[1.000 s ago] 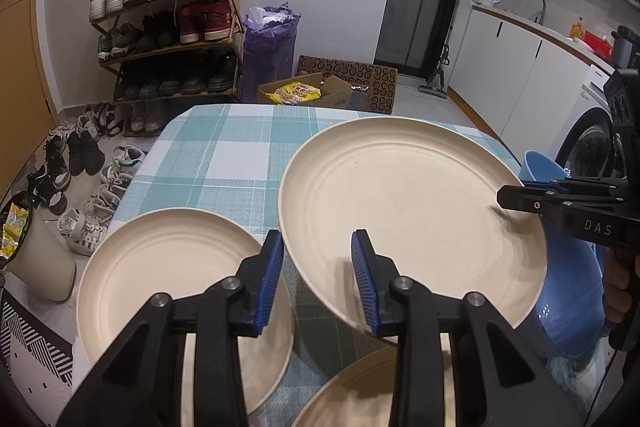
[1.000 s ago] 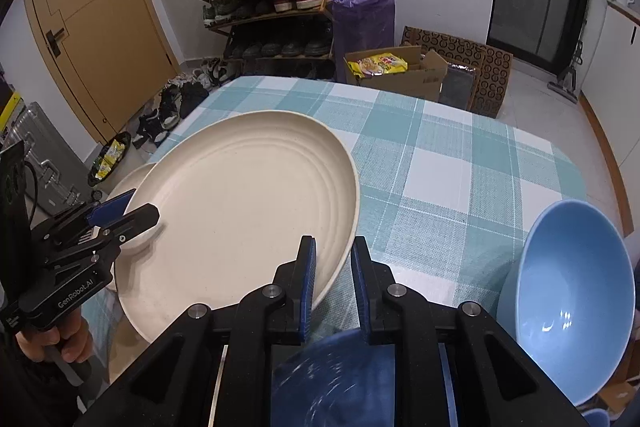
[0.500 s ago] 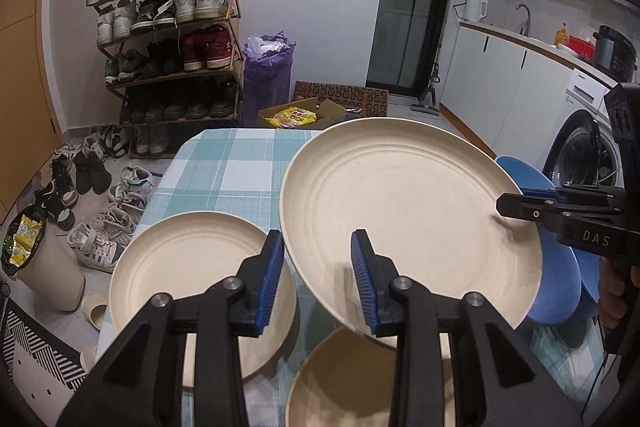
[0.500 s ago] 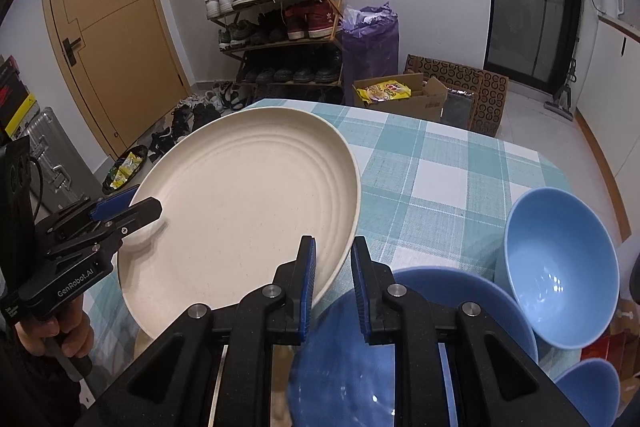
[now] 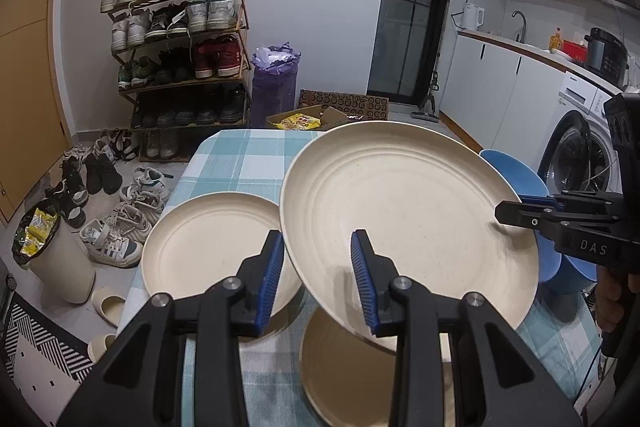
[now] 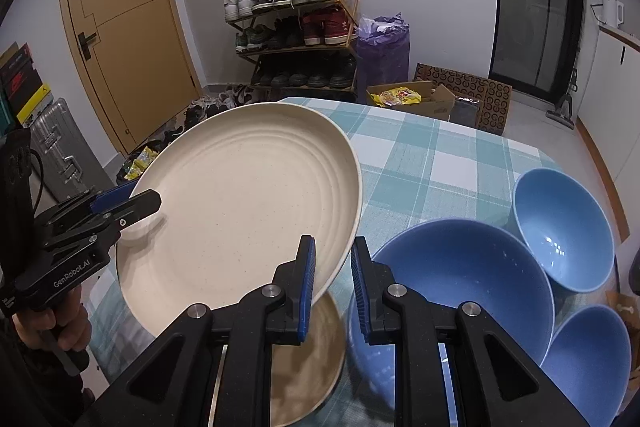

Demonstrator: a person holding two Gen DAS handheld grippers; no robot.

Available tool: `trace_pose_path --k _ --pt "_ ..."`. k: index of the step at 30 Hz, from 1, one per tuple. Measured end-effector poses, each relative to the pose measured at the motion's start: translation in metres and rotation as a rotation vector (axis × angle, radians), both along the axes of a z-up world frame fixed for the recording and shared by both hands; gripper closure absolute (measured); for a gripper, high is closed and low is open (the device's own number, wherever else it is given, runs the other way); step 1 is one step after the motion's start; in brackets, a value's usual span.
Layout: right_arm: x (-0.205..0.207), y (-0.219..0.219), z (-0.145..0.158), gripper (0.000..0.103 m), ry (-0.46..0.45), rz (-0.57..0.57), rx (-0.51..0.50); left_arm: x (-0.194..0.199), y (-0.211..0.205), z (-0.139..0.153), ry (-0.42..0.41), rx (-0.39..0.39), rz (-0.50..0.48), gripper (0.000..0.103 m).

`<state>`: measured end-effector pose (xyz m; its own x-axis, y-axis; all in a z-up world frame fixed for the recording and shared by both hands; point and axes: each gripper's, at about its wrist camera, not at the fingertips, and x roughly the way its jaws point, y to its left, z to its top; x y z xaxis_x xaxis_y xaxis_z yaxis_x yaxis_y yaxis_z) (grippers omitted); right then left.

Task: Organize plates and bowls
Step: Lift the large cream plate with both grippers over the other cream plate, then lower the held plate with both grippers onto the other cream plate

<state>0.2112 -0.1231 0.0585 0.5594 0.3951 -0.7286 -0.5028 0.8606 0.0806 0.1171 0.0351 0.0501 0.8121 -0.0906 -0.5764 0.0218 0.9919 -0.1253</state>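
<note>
Large cream plate [image 5: 404, 223] held tilted above the checked table [image 5: 240, 163]. Left gripper [image 5: 318, 281] and right gripper [image 6: 332, 283] each clamp its rim, opposite sides. Below: two cream plates [image 5: 208, 243]; blue bowls [image 6: 460, 275] beside.

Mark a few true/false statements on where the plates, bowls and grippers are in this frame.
1. Both grippers hold the same big plate by opposite rims. True: the left gripper and the right gripper each clamp an edge.
2. The big plate lies flat on the table. False: it is lifted and tilted above it.
3. Three blue bowls sit on the right of the table. True.
4. Two more cream plates lie on the table. True.
5. The bowls are stacked inside each other. False: they stand side by side.
</note>
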Motion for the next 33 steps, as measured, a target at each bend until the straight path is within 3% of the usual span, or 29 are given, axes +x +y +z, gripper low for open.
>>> trace_pose_path --k 10,33 --pt "-0.030 -0.002 -0.013 0.085 0.020 -0.003 -0.013 -0.017 -0.006 -0.012 0.007 0.013 -0.003 0.070" --pt "-0.046 0.009 -0.047 0.085 0.066 0.007 -0.051 -0.039 0.004 -0.038 0.055 -0.022 -0.002 0.070"
